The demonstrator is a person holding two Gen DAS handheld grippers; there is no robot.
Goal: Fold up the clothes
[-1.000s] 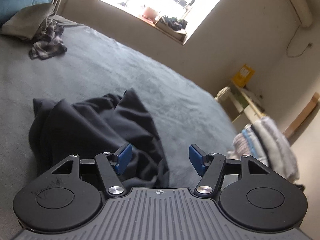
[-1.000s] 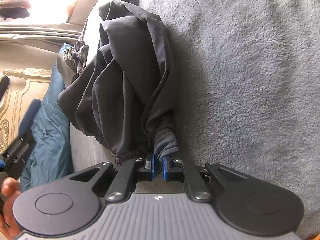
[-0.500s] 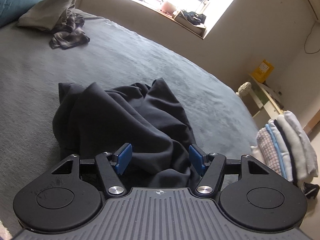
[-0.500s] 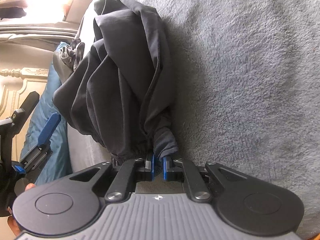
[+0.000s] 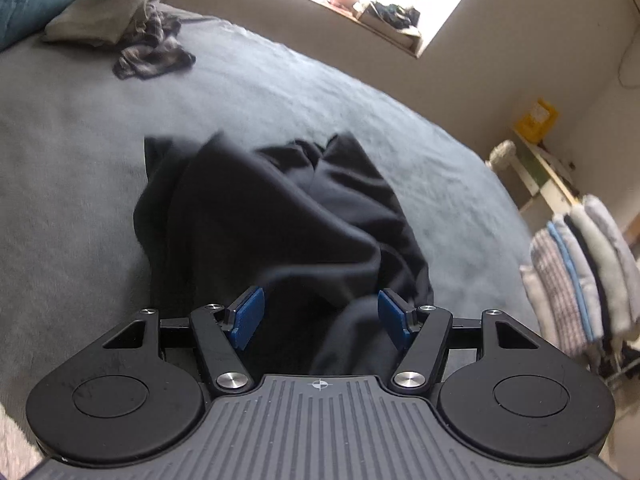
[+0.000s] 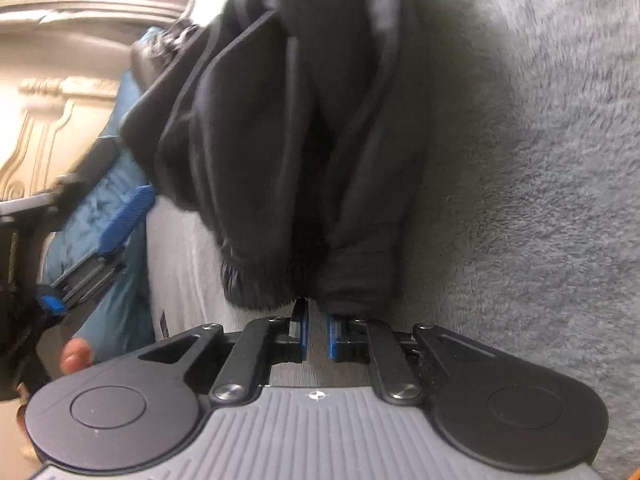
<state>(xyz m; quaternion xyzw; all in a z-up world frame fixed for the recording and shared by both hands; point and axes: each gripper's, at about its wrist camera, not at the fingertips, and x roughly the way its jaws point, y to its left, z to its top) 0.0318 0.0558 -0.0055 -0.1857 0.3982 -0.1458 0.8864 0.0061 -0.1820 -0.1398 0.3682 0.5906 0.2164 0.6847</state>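
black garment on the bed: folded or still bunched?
Bunched, not folded. The black garment lies in a crumpled heap of loose ridges on the grey blanket; no flat, squared layers show.

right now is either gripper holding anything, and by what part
Nothing is held. The right gripper has just been opening off the dark garment's cuff; the left gripper is open above it.

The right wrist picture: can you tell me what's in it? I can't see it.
A crumpled black garment lies on a fuzzy grey blanket, its gathered hem just past the right gripper. The gripper's jaws have just been opening, and a narrow gap now shows between the blue pads, with no cloth in it. At the left edge, the left gripper is blurry.
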